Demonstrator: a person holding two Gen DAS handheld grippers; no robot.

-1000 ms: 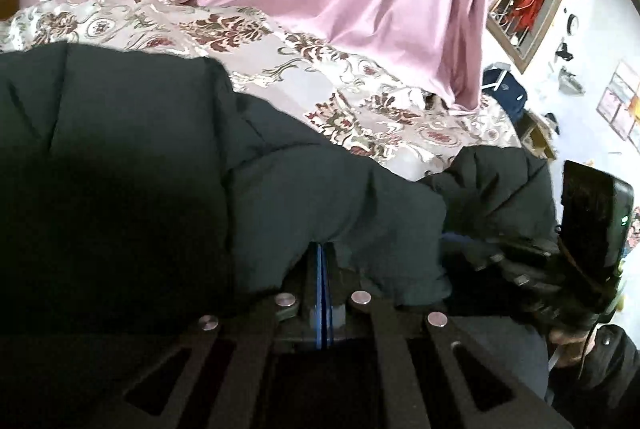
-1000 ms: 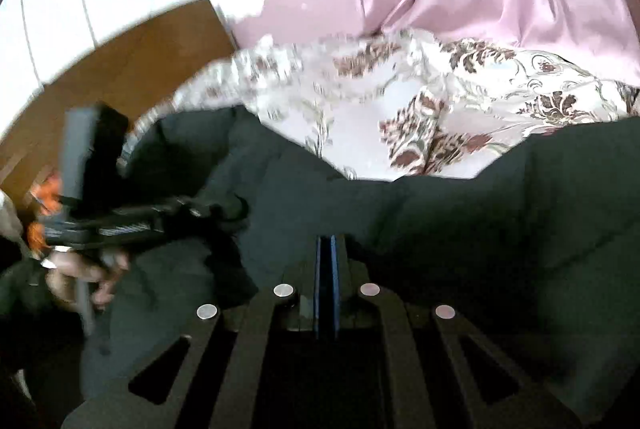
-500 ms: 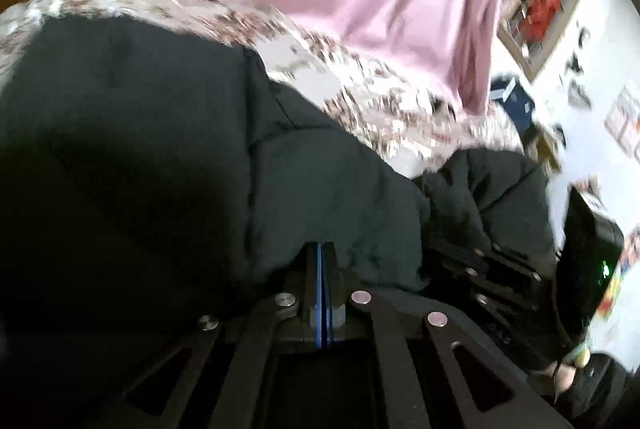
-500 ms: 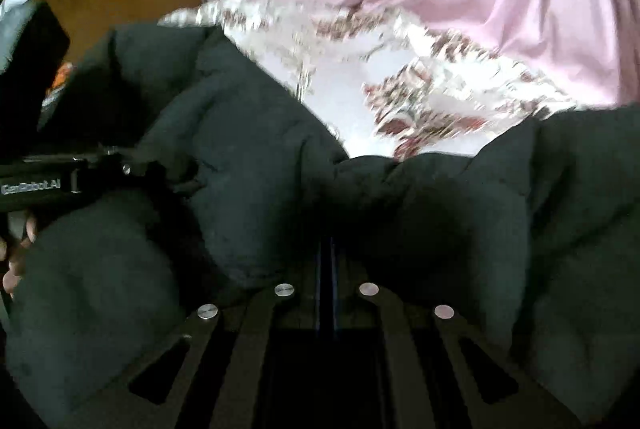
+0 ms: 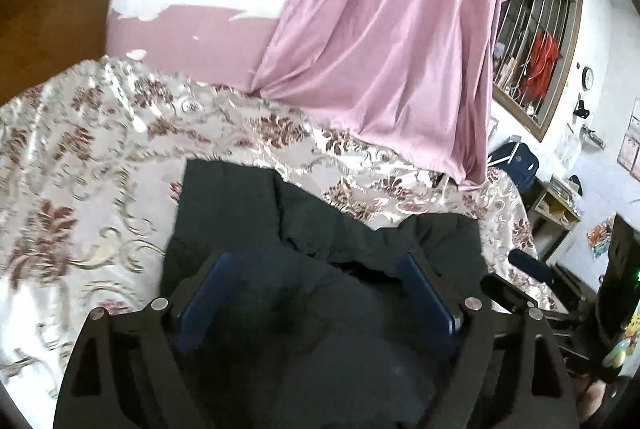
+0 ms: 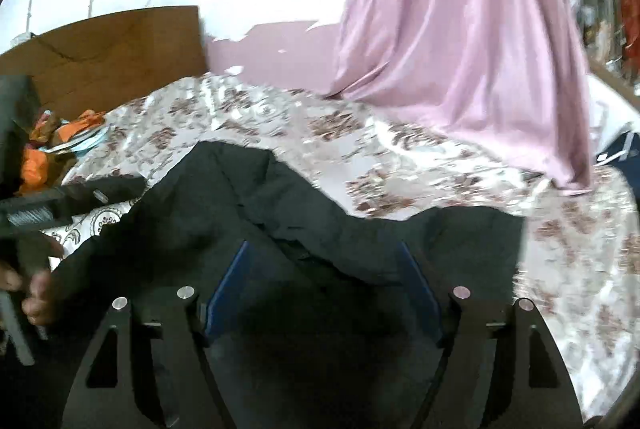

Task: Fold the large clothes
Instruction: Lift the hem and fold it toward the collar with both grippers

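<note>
A bed covered by a glossy cream bedspread [image 5: 100, 165] with dark red floral and scroll motifs fills most of both views. Behind it the wall [image 5: 192, 37] is pink low down, its paint chipped along the top edge, and white above. A long pink satin curtain [image 5: 384, 45] hangs from the upper right and its hem spills onto the far edge of the bed. A brown wooden headboard [image 6: 112, 49] stands at the left end. To the right, the left wrist view shows a barred window [image 5: 536, 41] in a brown frame with something red hanging behind the bars, a small round clock [image 5: 587, 78] on the white wall, and a low shelf unit [image 5: 556, 205] beside the bed. Orange items [image 6: 36, 157] lie by the headboard in the right wrist view.

The dark padded coat [image 5: 280, 229] lies bunched on the near part of the bedspread, its far edge rumpled and uneven, and spreads beneath both tools.

The left gripper [image 5: 316, 293] has its blue-padded fingers [image 5: 204, 289] spread wide apart, with coat fabric lying loose between them and nothing pinched. The right gripper [image 6: 324, 281] is likewise spread wide over the coat, gripping nothing. In the right wrist view, the left tool's body and the hand [image 6: 28, 293] holding it show at the left edge.
</note>
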